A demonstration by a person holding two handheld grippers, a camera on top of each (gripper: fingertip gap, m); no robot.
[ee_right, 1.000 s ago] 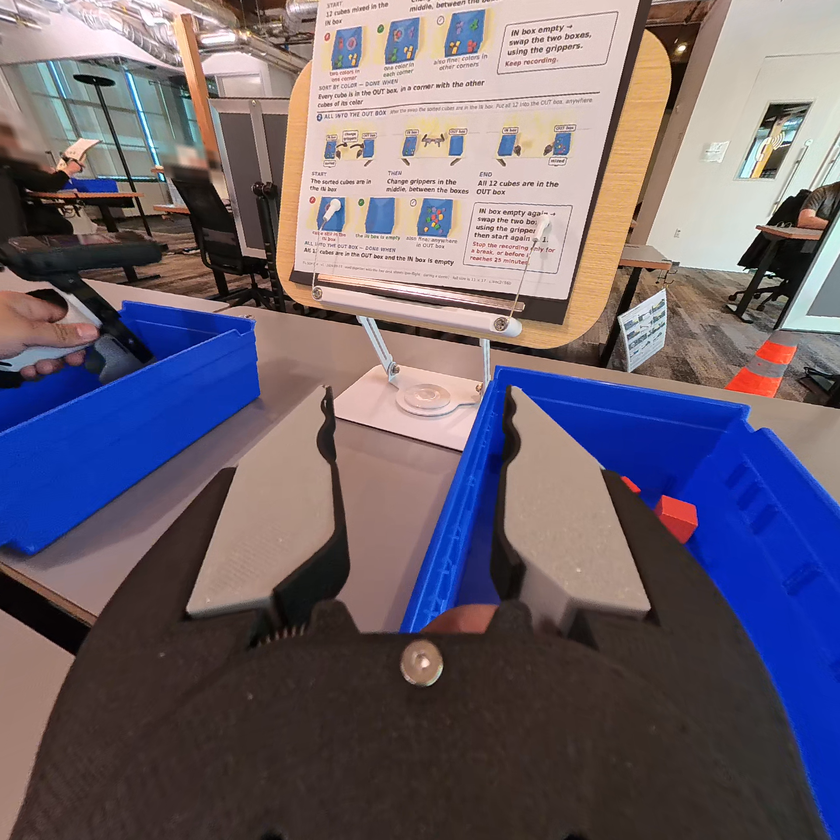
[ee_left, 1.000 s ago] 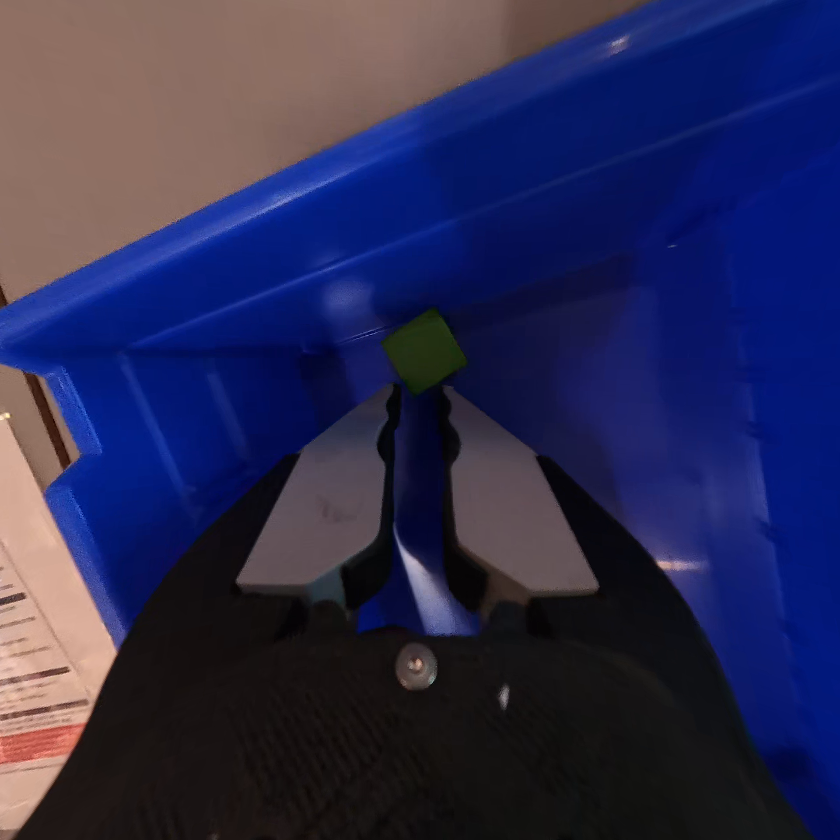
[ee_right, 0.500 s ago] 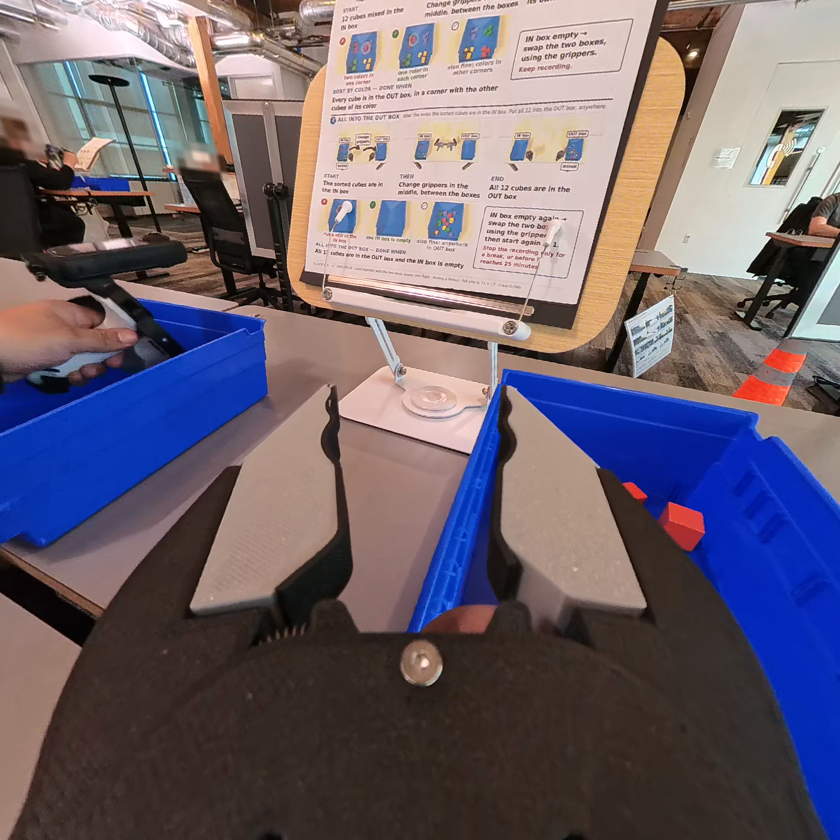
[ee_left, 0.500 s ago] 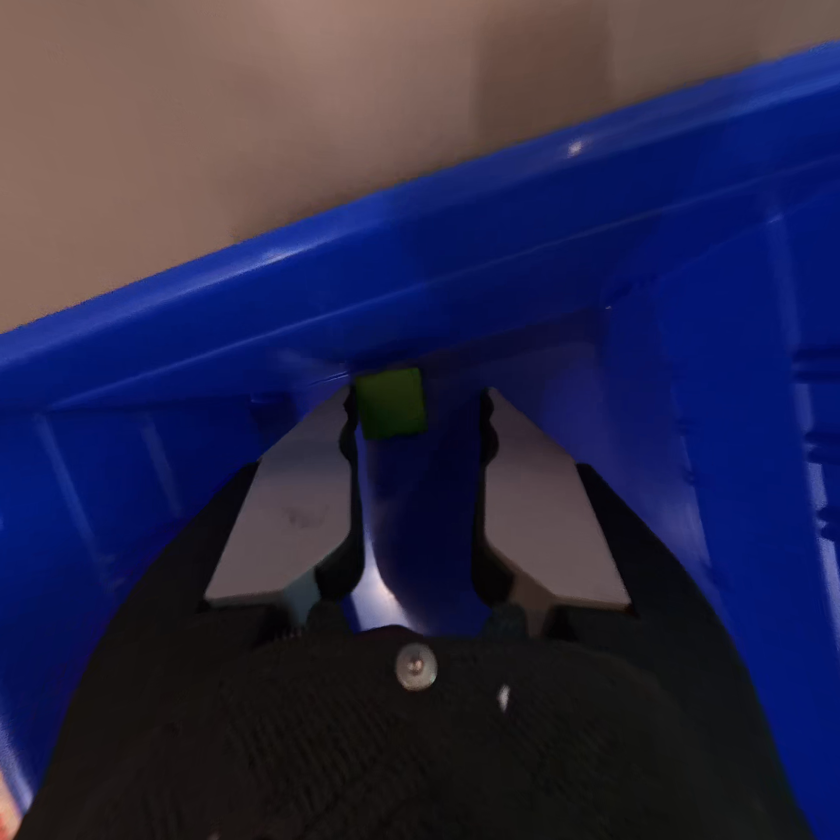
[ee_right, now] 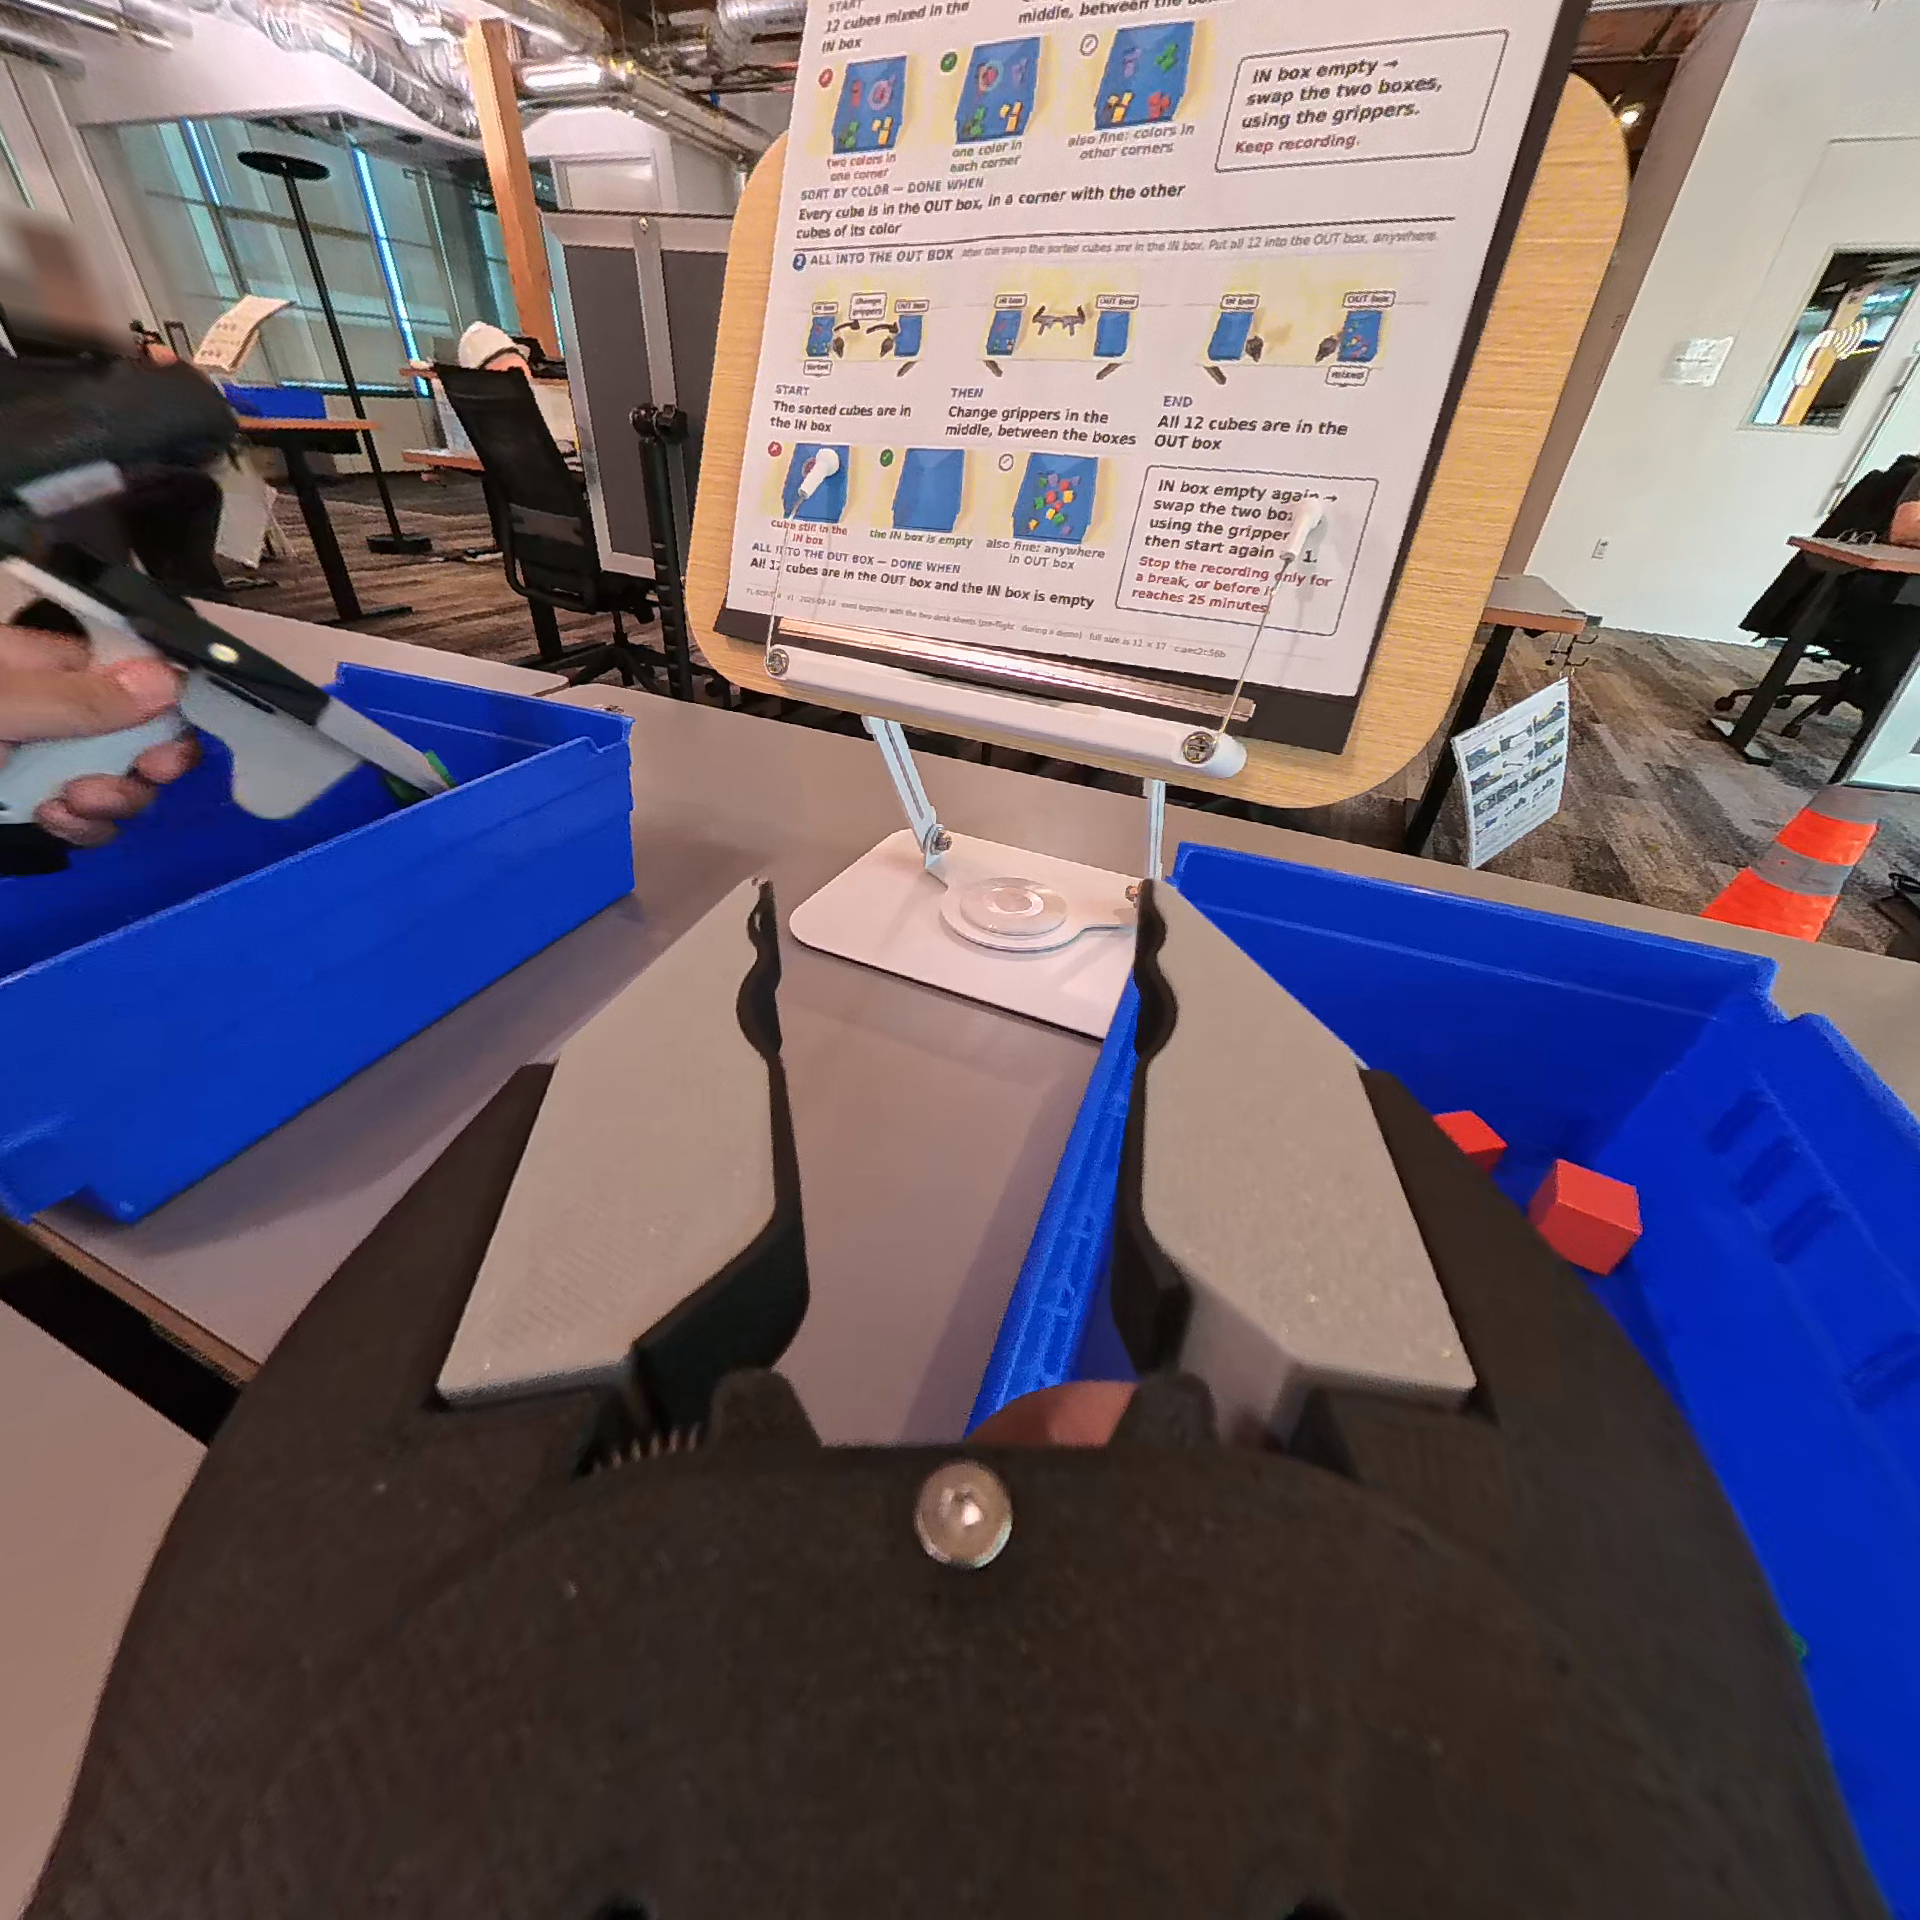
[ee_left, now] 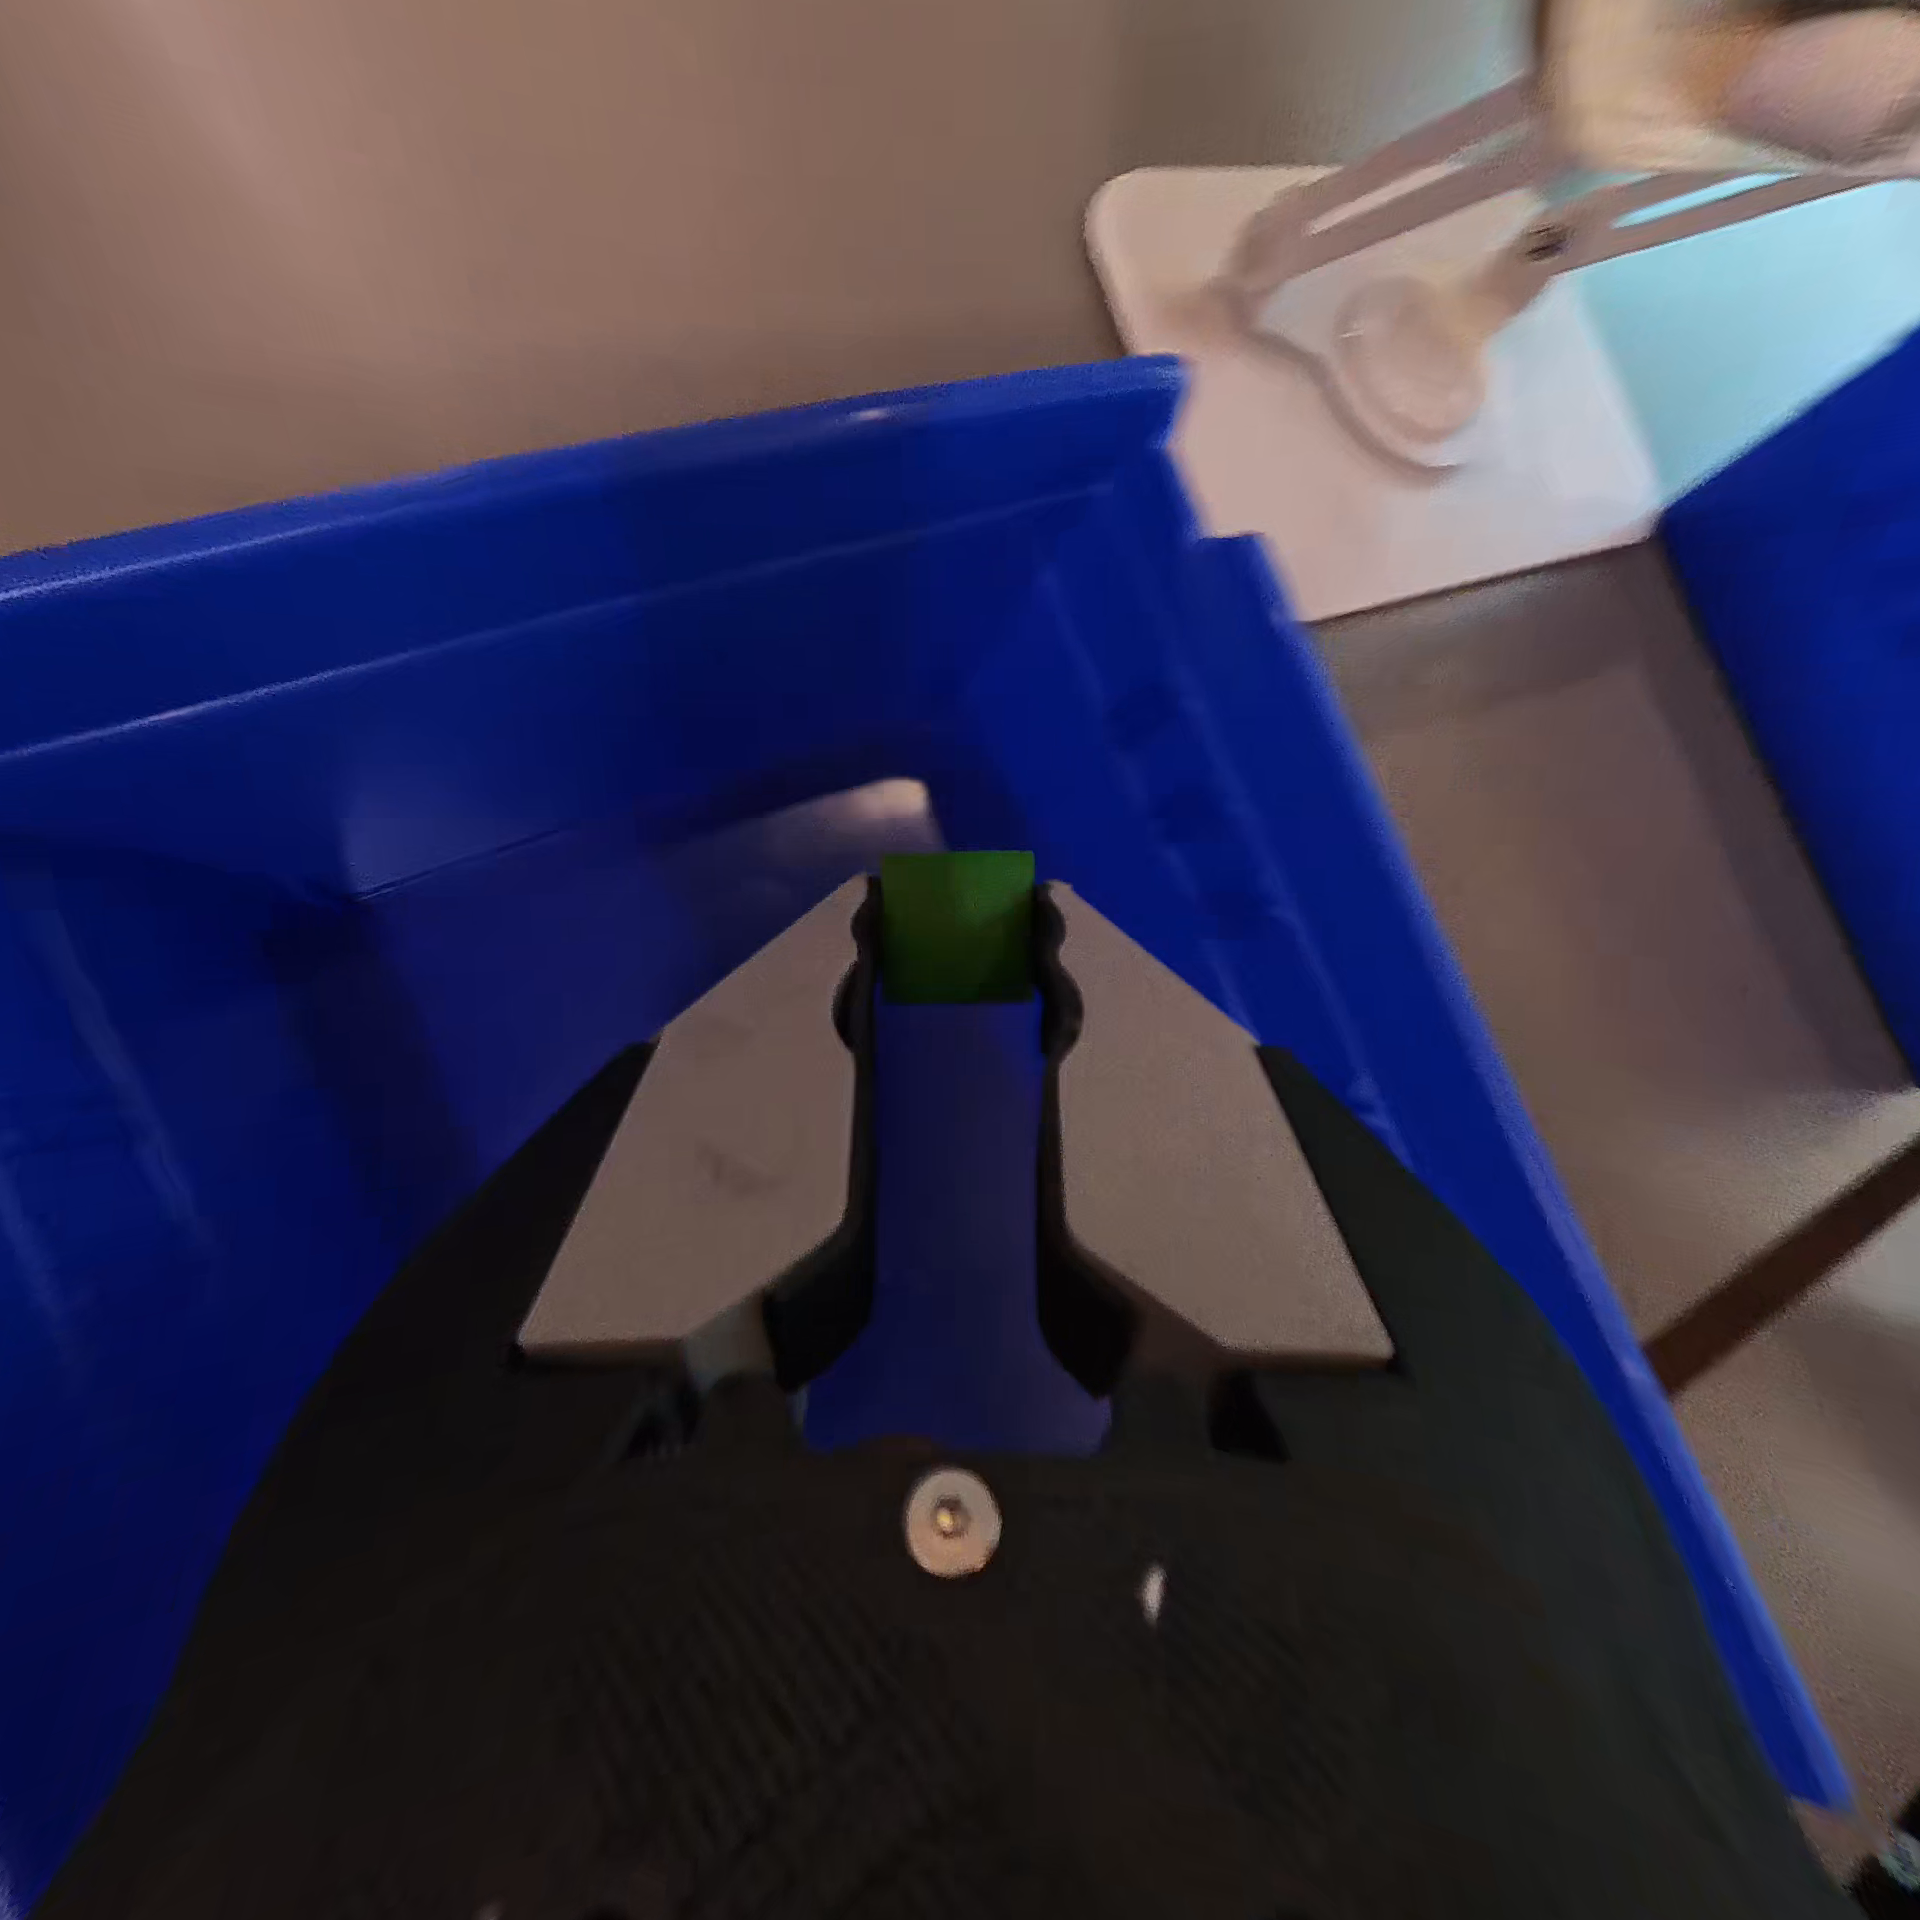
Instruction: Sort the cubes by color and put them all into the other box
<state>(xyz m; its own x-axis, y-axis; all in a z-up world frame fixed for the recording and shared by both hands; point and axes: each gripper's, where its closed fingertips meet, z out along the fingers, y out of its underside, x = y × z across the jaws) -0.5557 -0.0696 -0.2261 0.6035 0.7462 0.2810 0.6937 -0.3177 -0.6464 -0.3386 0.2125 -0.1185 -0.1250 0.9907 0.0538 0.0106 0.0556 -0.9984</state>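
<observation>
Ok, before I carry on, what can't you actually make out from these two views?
- Left box floor: right wrist view, hidden by its near wall; leftover cubes unknown.
- Right box: right hand-held gripper body covers the near part; only two red cubes show.
- Green cube: left wrist view is motion-blurred; whether it is lifted off the floor is unclear.
- Left hand-held gripper: far off and partly cut by the right view's edge.

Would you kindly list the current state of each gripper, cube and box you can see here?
left gripper: shut on the green cube, inside the left box.
green cube: pinched between the fingertips.
right gripper: open, empty, above the right box's near wall.
left box: upright on the table.
right box: upright, holding red cubes.
red cubes: lying loose in the right box.
</observation>
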